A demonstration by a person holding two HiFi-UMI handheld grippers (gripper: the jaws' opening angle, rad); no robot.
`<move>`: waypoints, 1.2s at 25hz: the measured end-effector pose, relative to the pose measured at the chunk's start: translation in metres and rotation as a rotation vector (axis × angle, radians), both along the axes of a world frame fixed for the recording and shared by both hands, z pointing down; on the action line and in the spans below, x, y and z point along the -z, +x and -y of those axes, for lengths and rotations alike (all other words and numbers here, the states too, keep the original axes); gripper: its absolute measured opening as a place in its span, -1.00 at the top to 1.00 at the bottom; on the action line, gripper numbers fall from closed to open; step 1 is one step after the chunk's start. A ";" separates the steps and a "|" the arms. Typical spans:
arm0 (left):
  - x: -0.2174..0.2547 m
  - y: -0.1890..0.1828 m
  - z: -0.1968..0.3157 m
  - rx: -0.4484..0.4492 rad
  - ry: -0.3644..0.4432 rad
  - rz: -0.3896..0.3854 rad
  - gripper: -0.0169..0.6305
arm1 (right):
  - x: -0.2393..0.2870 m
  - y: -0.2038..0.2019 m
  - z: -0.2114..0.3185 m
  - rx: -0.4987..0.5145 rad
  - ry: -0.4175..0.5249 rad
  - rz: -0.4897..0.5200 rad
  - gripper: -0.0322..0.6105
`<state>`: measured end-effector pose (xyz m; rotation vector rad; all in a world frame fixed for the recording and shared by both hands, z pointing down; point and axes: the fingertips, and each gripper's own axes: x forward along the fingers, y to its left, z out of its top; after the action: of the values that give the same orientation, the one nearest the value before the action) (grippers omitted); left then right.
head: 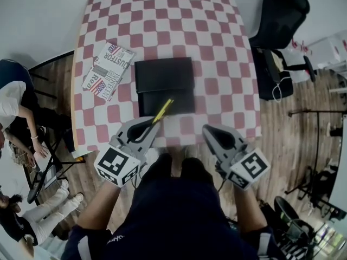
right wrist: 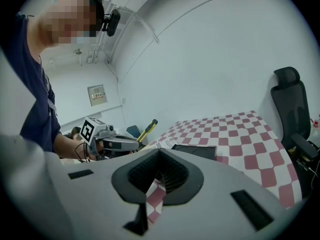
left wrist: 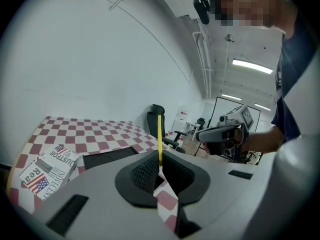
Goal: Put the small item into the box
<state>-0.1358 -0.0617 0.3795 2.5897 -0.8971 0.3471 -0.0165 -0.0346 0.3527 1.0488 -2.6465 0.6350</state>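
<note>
Yellow stick (head: 162,111), end-pinched by left gripper (head: 152,123), could be pivoted and dropped short of black box (head: 164,76) at 12 o'clock; right gripper (head: 209,130) narrow, empty.

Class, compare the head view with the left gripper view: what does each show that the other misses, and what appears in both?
Only the head view: the wooden floor, the bystanders at the left, and the square-marker cube on the left gripper.
Only the left gripper view: the ceiling lights and the camera on the person's head.
Both: the yellow pencil clamped in the left gripper, the black box, the printed packet, the checked tablecloth, the office chair and the right gripper.
</note>
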 end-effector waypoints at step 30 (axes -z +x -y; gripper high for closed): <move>-0.204 0.071 0.063 -0.322 -0.226 0.460 0.81 | -0.083 0.083 0.068 0.075 -0.192 0.058 0.85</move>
<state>-0.0650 -0.1247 0.5839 2.4741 -0.5269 1.0998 0.0666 -0.1027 0.4358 0.8857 -2.5963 0.8948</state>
